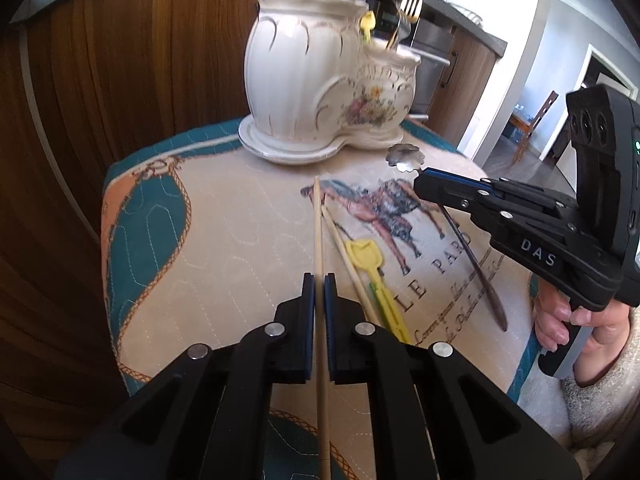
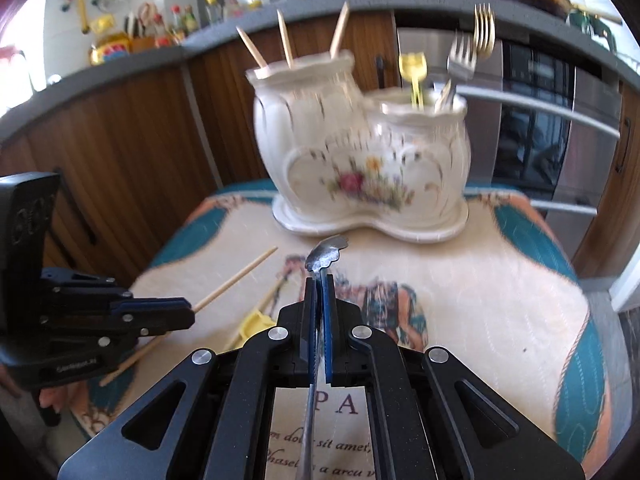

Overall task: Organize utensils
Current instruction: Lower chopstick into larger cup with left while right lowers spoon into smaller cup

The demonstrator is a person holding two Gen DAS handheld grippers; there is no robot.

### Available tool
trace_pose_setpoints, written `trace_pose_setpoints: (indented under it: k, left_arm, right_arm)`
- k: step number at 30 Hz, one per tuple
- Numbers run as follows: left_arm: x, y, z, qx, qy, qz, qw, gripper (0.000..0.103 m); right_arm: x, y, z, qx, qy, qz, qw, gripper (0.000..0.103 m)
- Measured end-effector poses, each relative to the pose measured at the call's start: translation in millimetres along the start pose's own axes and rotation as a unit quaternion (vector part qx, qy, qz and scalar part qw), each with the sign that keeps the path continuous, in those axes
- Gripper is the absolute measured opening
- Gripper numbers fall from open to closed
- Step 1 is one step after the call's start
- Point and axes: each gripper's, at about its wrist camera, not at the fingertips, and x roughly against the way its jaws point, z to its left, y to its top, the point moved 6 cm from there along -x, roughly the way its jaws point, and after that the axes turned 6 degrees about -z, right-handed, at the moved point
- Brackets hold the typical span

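My left gripper (image 1: 319, 280) is shut on a wooden chopstick (image 1: 318, 224) that points toward the white double ceramic holder (image 1: 316, 80). My right gripper (image 2: 319, 280) is shut on a metal spoon (image 2: 328, 254) with a scalloped bowl; it also shows in the left wrist view (image 1: 404, 156). A second chopstick (image 1: 348, 256) and a yellow plastic utensil (image 1: 372, 272) lie on the mat. The holder (image 2: 360, 152) has chopsticks in its tall pot and forks (image 2: 464, 56) in its low pot.
The printed horse mat (image 1: 224, 240) covers a small table. Wooden cabinets (image 1: 120, 60) stand behind and to the left. An oven front (image 2: 540, 128) stands behind at the right. A hand (image 1: 568, 320) holds the right gripper's handle.
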Motion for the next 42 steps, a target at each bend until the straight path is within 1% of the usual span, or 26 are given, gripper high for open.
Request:
trace_pose_setpoints:
  k: [2,5,9,18,23,25,27,30,33,35,39,42]
  left_arm:
    - [6.5,5.1,-2.5,-0.001,0.000,-0.011,0.9999,0.005]
    - [13.4,9.9,-6.2,-0.004,0.000,-0.022,0.9998,0.005]
    - [16.2,13.3,-10.0,-0.006,-0.001,-0.029,0.9995,0.005]
    - [17.6,14.7,-14.5,-0.008,-0.007,-0.038,0.9992,0.005]
    - [23.0,18.0,-13.7,-0.006,-0.015,-0.052,0.9985,0.005]
    - [25.7,19.9,-14.5,-0.005,-0.022,-0.061,0.9979,0.005]
    - [32.0,24.8,-16.1,-0.009,-0.028,-0.078,0.9965,0.005]
    - [42.6,41.5,-19.2,-0.017,-0.033,-0.109,0.9934,0.005]
    - [52.8,64.1,-21.4,-0.025,-0.036,-0.142,0.9889,0.005]
    - [58.6,84.5,-23.0,-0.027,-0.041,-0.167,0.9847,0.005]
    - [62.7,117.6,-22.8,-0.023,-0.050,-0.204,0.9775,0.005]
    - [64.1,148.6,-21.1,-0.015,-0.057,-0.243,0.9682,0.005]
  right_arm:
    - [9.1,6.0,-0.3,-0.001,0.003,-0.021,1.000,0.004]
    - [18.3,12.0,-0.9,0.001,0.003,-0.039,0.999,0.003]
    - [33.3,16.9,-4.5,0.003,0.003,-0.065,0.998,0.003]
    - [49.8,23.7,0.7,0.020,-0.004,-0.109,0.994,0.002]
    - [62.9,29.2,7.1,0.040,-0.016,-0.146,0.988,0.002]
    - [70.9,33.7,9.7,0.050,-0.029,-0.169,0.984,0.002]
    - [79.5,41.1,12.4,0.063,-0.044,-0.193,0.978,0.002]
    - [89.5,59.7,13.5,0.066,-0.056,-0.223,0.971,0.002]
    - [92.3,79.3,9.0,0.064,-0.065,-0.239,0.967,0.002]
    - [91.6,94.0,4.7,0.058,-0.067,-0.248,0.965,0.002]
    - [87.2,125.7,-9.8,0.035,-0.068,-0.265,0.961,0.002]
    - [84.1,147.3,-20.8,0.021,-0.071,-0.285,0.956,0.002]
